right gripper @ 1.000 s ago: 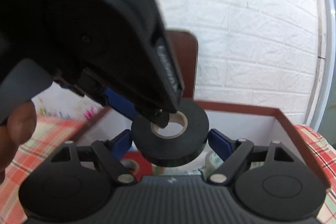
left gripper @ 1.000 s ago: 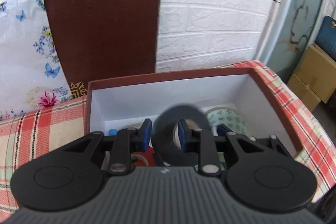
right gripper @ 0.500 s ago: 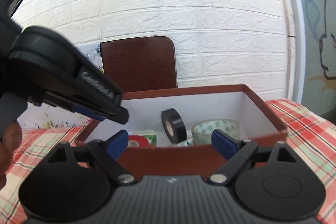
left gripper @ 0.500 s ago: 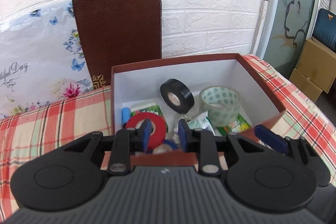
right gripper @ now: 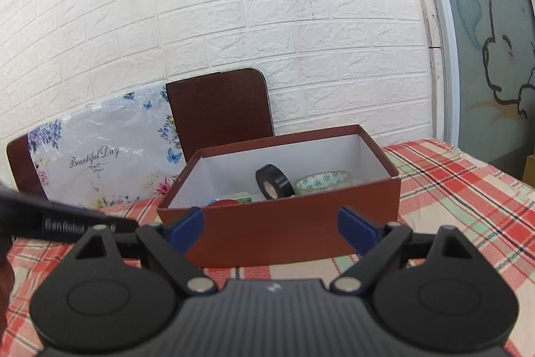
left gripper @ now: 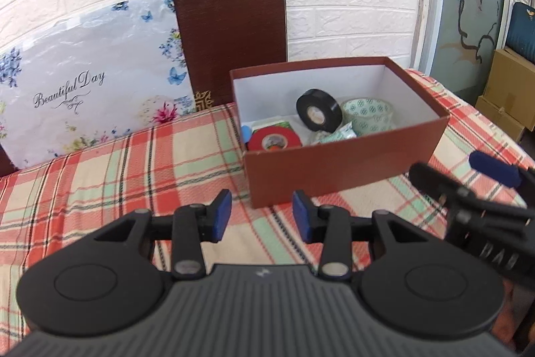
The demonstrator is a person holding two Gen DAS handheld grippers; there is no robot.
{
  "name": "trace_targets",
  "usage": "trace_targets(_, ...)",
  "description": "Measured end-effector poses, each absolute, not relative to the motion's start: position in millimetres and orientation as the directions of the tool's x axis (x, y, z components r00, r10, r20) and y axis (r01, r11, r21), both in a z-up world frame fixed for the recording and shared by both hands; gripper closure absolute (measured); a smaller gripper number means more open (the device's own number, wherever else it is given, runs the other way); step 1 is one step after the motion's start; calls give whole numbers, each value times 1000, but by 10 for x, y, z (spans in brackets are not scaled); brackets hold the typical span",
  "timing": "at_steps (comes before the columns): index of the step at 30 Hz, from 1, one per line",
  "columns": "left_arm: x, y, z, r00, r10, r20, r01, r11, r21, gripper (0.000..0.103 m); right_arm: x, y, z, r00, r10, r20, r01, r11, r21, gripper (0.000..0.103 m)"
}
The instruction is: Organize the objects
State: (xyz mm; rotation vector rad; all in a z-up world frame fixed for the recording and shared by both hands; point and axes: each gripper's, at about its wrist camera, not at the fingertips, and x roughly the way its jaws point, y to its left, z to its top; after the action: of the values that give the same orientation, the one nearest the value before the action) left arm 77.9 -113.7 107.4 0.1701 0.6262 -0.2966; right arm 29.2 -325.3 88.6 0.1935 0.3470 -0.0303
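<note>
A brown box with a white inside stands on the plaid tablecloth. In it a black tape roll leans upright beside a clear patterned tape roll, a red tape roll and small packets. The box and black roll also show in the right wrist view. My left gripper is open and empty, in front of the box's left corner. My right gripper is open and empty, close to the box's front wall; it also shows in the left wrist view.
A brown board and a floral "Beautiful Day" sheet lean on the white brick wall behind the table. Cardboard boxes stand on the floor at the right, past the table edge. Plaid cloth covers the table left of the box.
The left gripper let go of the black tape roll inside the box, opened, and pulled back out. Both grippers have drawn back from the box toward the table's near side.
</note>
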Motion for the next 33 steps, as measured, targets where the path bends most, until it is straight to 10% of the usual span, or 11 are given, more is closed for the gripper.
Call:
trace_targets(14,394,-843,965,786,-189,-589,273,960,57,7,-45,-3191,1006,935,42,-352,62,958,280,1)
trace_targets(33,252,-776,887,809,-92,-581,181,979,97,0,-266,-3059,948,934,38,-356,74,952,297,0)
